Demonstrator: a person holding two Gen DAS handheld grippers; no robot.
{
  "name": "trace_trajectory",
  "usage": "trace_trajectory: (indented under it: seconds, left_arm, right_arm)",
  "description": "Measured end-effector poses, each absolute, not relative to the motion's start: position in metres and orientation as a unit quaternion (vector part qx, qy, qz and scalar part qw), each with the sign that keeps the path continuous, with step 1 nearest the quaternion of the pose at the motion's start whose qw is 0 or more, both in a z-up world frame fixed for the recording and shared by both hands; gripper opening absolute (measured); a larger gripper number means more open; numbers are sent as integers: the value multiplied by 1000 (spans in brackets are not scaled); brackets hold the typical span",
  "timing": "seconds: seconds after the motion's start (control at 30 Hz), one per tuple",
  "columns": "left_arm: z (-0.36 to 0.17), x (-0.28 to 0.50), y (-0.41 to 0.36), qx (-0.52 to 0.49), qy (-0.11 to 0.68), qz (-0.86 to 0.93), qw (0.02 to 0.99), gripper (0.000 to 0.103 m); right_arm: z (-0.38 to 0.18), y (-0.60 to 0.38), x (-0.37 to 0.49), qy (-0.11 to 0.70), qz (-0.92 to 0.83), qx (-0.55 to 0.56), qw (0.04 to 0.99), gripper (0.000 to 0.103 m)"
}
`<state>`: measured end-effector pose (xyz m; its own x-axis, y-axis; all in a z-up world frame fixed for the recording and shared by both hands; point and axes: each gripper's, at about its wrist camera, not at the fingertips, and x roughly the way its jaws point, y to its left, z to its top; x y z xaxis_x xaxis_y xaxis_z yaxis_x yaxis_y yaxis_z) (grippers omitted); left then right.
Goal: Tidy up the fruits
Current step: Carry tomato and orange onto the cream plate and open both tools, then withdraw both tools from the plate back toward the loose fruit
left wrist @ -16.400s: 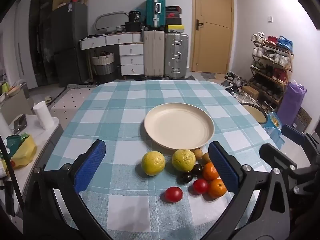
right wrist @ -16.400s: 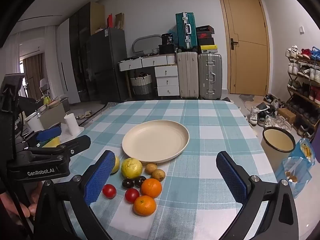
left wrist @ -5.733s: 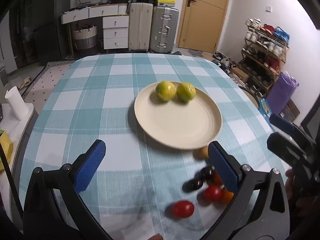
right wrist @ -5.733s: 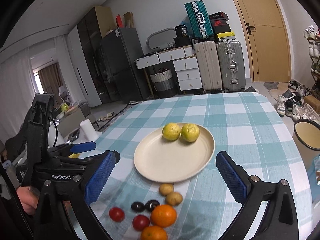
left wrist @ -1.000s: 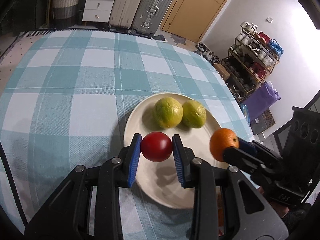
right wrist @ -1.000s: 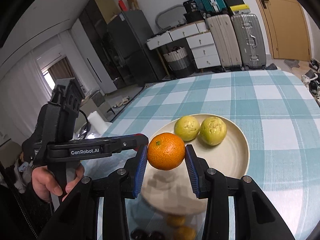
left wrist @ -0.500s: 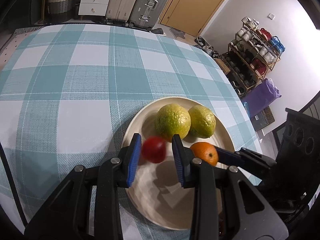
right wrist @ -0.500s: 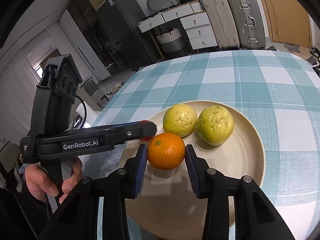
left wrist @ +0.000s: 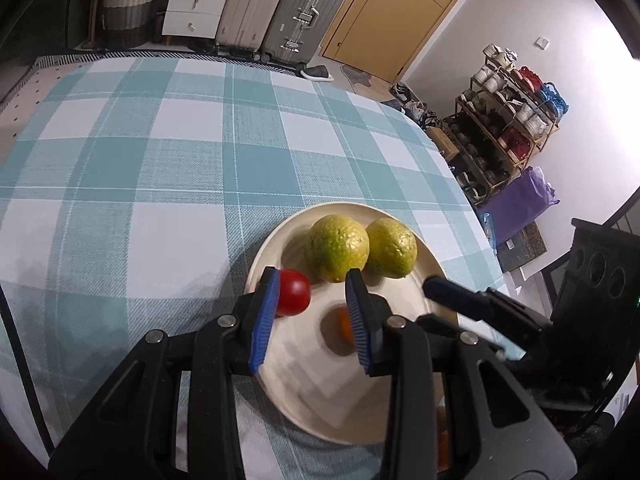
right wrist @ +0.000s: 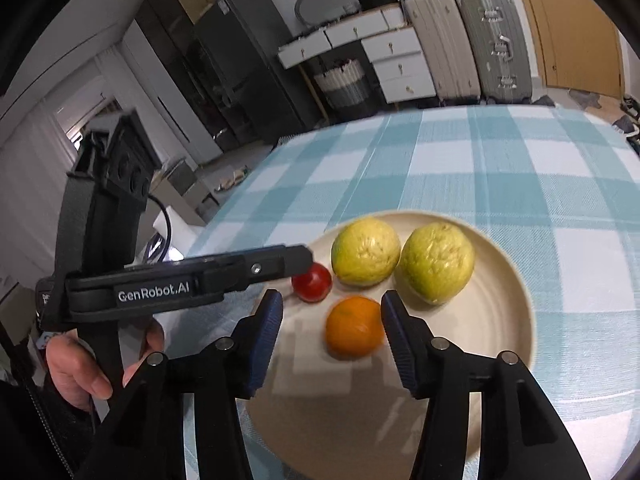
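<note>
A cream plate (left wrist: 344, 412) (right wrist: 504, 320) holds two yellow-green citrus fruits (left wrist: 338, 248) (right wrist: 366, 250) at its far side. A red tomato (left wrist: 296, 298) (right wrist: 312, 282) lies on the plate between the jaws of my left gripper (left wrist: 312, 286). It touches only the left pad; those jaws are opening. An orange (right wrist: 352, 332) rests on the plate between the jaws of my right gripper (right wrist: 331, 298), which are opening, with a gap on its left side. In the left wrist view the orange (left wrist: 342, 322) is mostly hidden behind a finger.
The teal checked tablecloth (left wrist: 160, 160) covers the table, whose edge drops off at the right. Another orange fruit (left wrist: 441, 444) shows below the plate's near rim. A person's hand (right wrist: 80, 368) grips the left tool. Suitcases (left wrist: 296, 12), a door and a shoe rack (left wrist: 512, 120) stand beyond.
Both grippers came down to the plate. The tomato and the orange, clamped and held up a second ago, now lie on the plate with the jaws spread wider than the fruit.
</note>
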<state>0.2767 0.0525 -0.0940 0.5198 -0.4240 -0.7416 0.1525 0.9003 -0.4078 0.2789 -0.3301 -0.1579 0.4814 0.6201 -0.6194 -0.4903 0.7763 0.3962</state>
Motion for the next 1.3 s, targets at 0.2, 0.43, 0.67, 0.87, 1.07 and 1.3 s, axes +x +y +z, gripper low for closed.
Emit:
trace_trajectory:
  seconds: [0.2, 0.43, 0.67, 0.87, 1.07, 1.3]
  left_arm:
    - [-82, 253, 51, -130, 450, -150, 871, 57]
    - [-70, 219, 45, -114, 436, -138, 882, 72]
    - [-57, 187, 30, -81, 414, -121, 899, 82]
    - [-50, 163, 17, -59, 408, -116, 904, 85]
    - [-44, 141, 12, -50, 395, -104, 911, 101]
    - [-43, 121, 10, -44, 394, -97, 913, 102]
  right_arm:
    - [-145, -352, 267, 378, 303, 95, 870, 61]
    - [-130, -376, 246, 349, 283, 105, 887, 75]
    - [-120, -388, 218, 325, 276, 98, 899, 87]
    - [-117, -395, 200, 316, 271, 103, 903, 92]
    - [-112, -397, 180, 305, 274, 96, 907, 94]
    - [-109, -400, 156, 294, 278, 92, 910, 97]
